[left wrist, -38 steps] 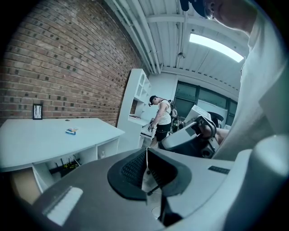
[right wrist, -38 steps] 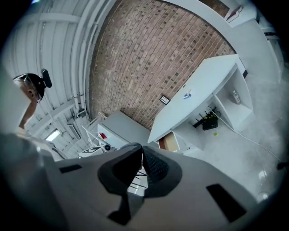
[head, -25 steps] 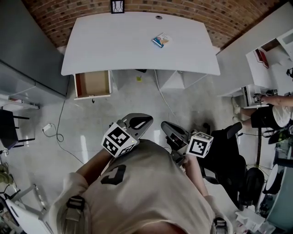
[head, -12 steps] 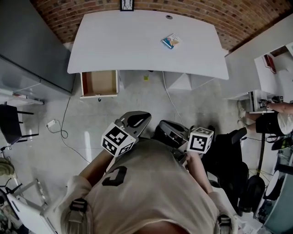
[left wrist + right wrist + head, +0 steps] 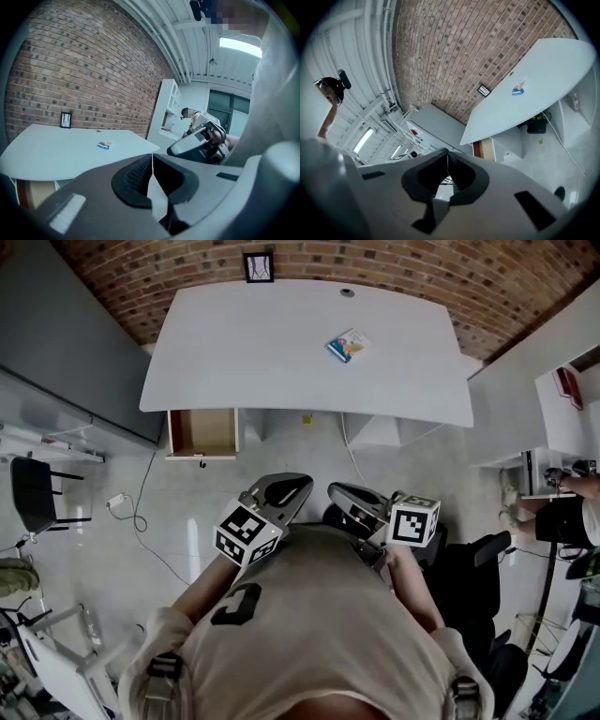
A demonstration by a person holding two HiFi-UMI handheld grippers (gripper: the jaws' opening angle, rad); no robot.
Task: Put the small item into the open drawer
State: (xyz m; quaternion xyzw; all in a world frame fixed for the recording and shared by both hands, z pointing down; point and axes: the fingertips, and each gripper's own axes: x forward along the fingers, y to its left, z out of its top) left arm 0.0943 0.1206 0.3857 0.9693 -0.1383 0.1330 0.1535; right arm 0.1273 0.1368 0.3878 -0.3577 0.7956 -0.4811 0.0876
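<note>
The small item (image 5: pixel 348 344), a flat blue and white packet, lies on the white desk (image 5: pixel 281 352) toward its right side; it also shows in the left gripper view (image 5: pixel 104 145) and the right gripper view (image 5: pixel 518 88). The open drawer (image 5: pixel 202 432), brown inside and apparently empty, juts out under the desk's left end. My left gripper (image 5: pixel 298 484) and right gripper (image 5: pixel 336 491) are held close to my chest, well back from the desk. Both are shut with nothing between the jaws.
A small framed picture (image 5: pixel 259 266) leans on the brick wall behind the desk. A cable (image 5: pixel 141 521) runs over the floor at left, near a black chair (image 5: pixel 33 495). A person (image 5: pixel 572 512) sits by white shelves at the right. A dark office chair (image 5: pixel 469 568) stands beside me.
The desk and drawer have shifted down and right in the head view as I moved across the room. Both grippers stay shut and close to my chest.
</note>
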